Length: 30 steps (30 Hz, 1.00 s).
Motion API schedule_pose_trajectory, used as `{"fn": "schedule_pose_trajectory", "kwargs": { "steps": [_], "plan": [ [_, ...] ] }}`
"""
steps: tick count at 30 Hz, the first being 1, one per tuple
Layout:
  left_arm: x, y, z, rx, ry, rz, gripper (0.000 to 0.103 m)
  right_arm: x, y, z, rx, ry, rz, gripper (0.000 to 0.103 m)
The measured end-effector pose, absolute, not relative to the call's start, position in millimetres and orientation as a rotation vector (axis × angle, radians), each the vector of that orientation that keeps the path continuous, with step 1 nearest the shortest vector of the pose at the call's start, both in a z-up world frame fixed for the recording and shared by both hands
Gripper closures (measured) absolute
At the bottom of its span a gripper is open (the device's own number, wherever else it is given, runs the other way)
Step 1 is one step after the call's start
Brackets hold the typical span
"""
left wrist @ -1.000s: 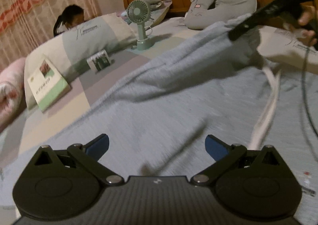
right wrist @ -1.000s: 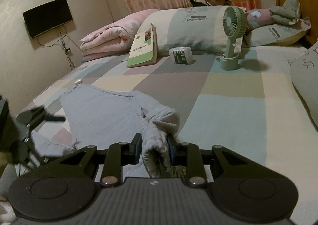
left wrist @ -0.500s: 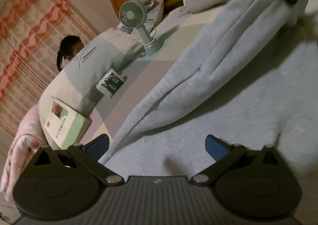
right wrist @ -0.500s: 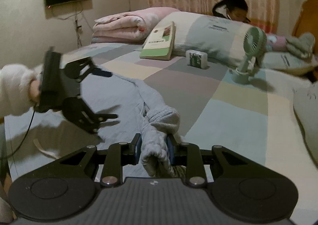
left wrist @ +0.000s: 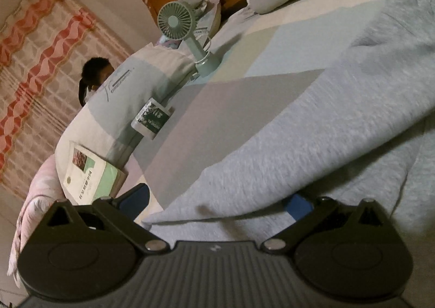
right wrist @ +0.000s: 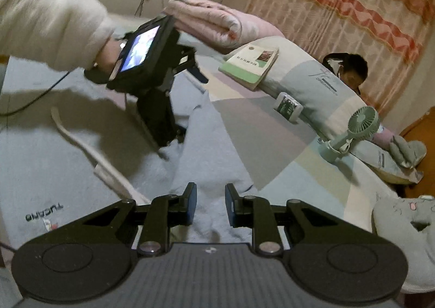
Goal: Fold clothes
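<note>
I am folding a light grey sweatshirt (right wrist: 206,144) spread across a bed (right wrist: 272,128) with a pastel patchwork cover. My right hand-held gripper (right wrist: 210,206) sits low over the near part of the cloth. Its jaws have just been closing, and they stand narrowly apart with a ridge of grey fabric between them; I cannot tell whether the pads actually press it. My left hand-held gripper (left wrist: 214,200) has its jaws wide open and holds nothing, with a folded sleeve (left wrist: 312,128) lying across the gap between its blue pads. A white drawstring (right wrist: 89,150) trails over the cloth on the left.

Along the far side of the bed lie a long pillow (right wrist: 312,82), a book (right wrist: 250,65), a small box (right wrist: 289,106) and a green desk fan (right wrist: 350,128); a person sits beyond the pillow.

To do this fold well, I judge I should lay the sleeve flat on the body, keep the drawstring tucked clear, and smooth the crease before letting go.
</note>
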State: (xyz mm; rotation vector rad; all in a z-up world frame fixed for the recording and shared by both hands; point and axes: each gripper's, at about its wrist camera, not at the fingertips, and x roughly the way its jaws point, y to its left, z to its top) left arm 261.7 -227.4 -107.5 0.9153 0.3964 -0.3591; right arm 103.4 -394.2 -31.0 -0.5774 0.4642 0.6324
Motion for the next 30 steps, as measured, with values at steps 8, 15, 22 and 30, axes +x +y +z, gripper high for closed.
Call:
{"fn": "schedule_pose_trajectory", "kwargs": {
  "steps": [8, 15, 22, 30],
  "plan": [
    [261.3, -227.5, -108.2, 0.917, 0.395, -0.363, 0.001, 103.7, -358.6, -38.6, -0.721, 0.472, 0.597, 0.064],
    [261.4, -225.0, -106.9, 0.914, 0.395, -0.386, 0.001, 126.0, -315.8, -65.8, -0.870, 0.547, 0.554, 0.060],
    [262.4, -221.9, -107.0, 0.911, 0.394, -0.411, 0.001, 132.2, -311.1, -91.3, -1.033, 0.581, 0.429, 0.084],
    [253.3, -231.5, -110.3, 1.093, 0.266, -0.458, 0.001, 125.8, -315.3, -69.3, -0.978, 0.537, 0.395, 0.090]
  ]
}}
